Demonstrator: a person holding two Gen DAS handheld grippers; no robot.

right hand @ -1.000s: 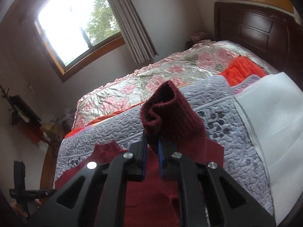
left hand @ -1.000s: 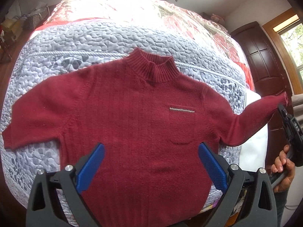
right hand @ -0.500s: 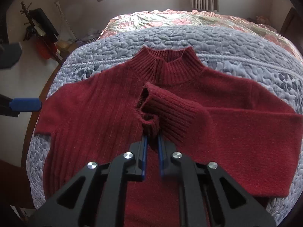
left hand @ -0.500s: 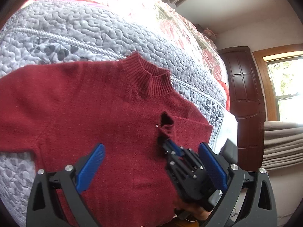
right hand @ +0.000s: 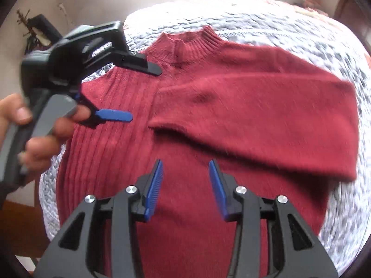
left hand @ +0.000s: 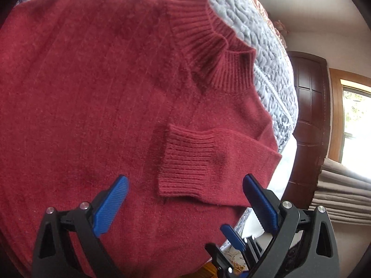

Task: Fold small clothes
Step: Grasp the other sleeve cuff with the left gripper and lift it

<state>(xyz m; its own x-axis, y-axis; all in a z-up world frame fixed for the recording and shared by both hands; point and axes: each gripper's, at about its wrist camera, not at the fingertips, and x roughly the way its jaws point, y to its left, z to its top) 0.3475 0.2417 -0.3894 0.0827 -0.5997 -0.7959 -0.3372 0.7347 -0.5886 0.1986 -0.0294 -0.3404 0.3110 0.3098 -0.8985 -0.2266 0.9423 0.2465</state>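
Blue pads on the right claw [right hand: 185, 185] are spread apart and empty; half a second ago they were pinching the ribbed cuff [left hand: 183, 162]. So the release is done. Left claw [left hand: 185, 199] is also spread wide, holding nothing, hovering low over the chest of the red sweater [left hand: 92, 92]. The right-wrist view shows it coming in from the left, with the person's hand [right hand: 34, 125] on the trigger grip.

What changed: a second ago the sweater's right sleeve [right hand: 266, 106] stuck out past the bed edge. Now it lies folded across the front of the body, cuff flat near the centre, just below the collar [left hand: 218, 55]. It is touching the fabric underneath and not bunched. First sleeve fold looks complete.

Judgement: the other sleeve is next. It isn't visible in either current view, so I can't confirm how it lies. After that comes the body fold. The knit looks thick and grippy, so the folded sleeve should hold unless a claw drags across it.

Sweater sits face up on the grey quilted cover [right hand: 255, 18] of the bed, collar pointing away from the cameras, hem near the edge.

Containers: none in view, nothing to report. Further back are the dark wooden door [left hand: 308, 115] and the window [left hand: 357, 125].
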